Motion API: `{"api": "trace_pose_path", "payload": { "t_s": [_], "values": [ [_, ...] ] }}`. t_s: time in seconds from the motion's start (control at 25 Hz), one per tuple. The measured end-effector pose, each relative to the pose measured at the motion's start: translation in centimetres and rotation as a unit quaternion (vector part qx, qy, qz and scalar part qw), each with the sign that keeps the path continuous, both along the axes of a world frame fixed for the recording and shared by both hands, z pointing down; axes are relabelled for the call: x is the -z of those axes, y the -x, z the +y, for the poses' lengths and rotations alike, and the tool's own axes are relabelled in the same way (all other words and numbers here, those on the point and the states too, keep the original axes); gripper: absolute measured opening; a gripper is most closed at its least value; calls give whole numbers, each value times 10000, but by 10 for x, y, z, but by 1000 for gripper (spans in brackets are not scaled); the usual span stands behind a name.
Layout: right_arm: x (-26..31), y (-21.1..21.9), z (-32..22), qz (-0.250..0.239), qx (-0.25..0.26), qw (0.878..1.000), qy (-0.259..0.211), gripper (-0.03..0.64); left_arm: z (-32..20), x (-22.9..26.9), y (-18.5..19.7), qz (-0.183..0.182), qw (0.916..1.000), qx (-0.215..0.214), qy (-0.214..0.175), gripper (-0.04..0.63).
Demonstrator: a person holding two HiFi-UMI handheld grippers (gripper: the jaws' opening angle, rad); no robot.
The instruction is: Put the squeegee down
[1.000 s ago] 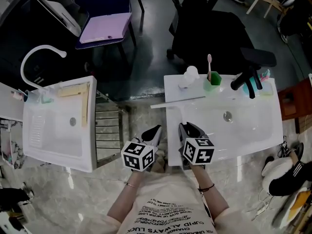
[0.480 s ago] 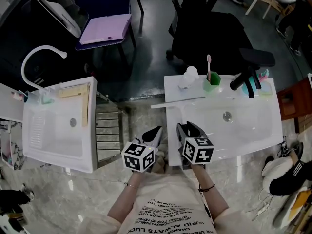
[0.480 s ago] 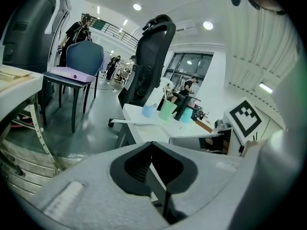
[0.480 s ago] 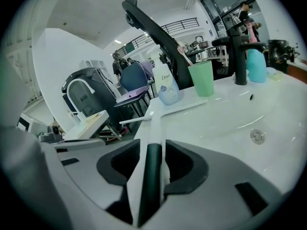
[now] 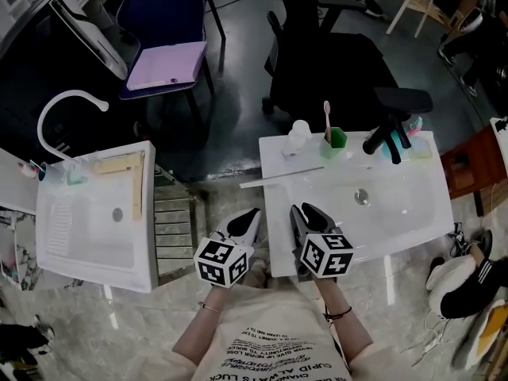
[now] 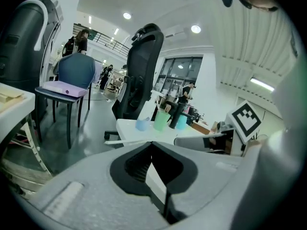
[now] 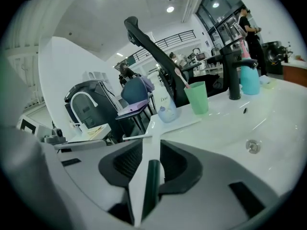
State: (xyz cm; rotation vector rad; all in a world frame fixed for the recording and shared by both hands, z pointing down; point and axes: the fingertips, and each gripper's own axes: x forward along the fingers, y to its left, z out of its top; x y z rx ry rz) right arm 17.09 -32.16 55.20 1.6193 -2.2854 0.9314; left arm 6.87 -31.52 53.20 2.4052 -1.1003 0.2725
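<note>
The squeegee is white, and its long blade lies across the near-left corner of the right-hand white sink. In the right gripper view its blade lies crosswise ahead. Its handle, white with a dark green strip, runs back between my right gripper's jaws. Those jaws have just been closing a little after opening wide, and the pads do not seem to press on the handle. My right gripper hovers over the sink's near-left edge. Beside it, over the gap between the sinks, my left gripper is shut and empty.
At the back of the right sink stand a white bottle, a green cup with a toothbrush, a black tap and a blue cup. A second sink stands at the left, with a metal rack between. Two chairs stand behind.
Both grippers have come up slightly toward the camera. The squeegee's blade stays where it lay on the sink's corner.
</note>
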Motion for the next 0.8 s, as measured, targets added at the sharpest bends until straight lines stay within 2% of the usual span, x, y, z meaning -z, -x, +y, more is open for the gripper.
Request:
{"api": "trace_pose_path", "payload": {
  "t_s": [0.48,0.8],
  "values": [
    [56,-19,4,-118,58,9955,-940,21,-1,52,-2,25,9962,-279,-825,21],
    [89,-35,2,-215,-26,9880,-1527,6,-4,89,8,5,9895,-194,-1435,21]
  ]
}}
